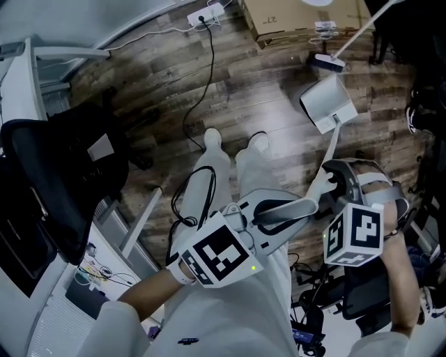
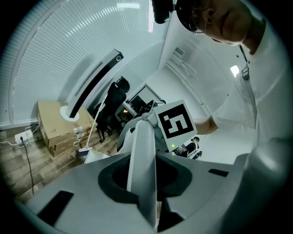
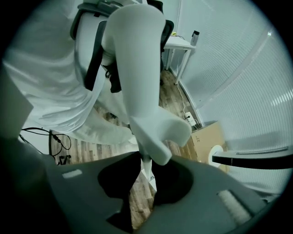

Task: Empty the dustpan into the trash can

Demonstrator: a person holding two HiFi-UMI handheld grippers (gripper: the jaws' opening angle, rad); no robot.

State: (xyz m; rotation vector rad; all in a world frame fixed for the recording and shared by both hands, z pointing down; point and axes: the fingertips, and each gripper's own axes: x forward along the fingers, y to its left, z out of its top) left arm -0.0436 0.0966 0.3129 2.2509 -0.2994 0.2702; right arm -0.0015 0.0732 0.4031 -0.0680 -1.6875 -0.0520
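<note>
The floor [image 1: 279, 90] is dark wood plank, running across the upper half of the head view. At the top centre a white power strip [image 1: 206, 13] lies on it, and a black cable [image 1: 197, 97] trails from it down toward mid-frame. Just right of the strip a cardboard box [image 1: 300, 17] stands at the top edge. Below the box rests a dark brush head [image 1: 326, 63]. A white dustpan [image 1: 327, 104] shows over the planks in the upper right; whether it touches them cannot be told. Two white shoes [image 1: 212, 139] stand near the centre. A black office chair [image 1: 70, 174] fills the left side.
</note>
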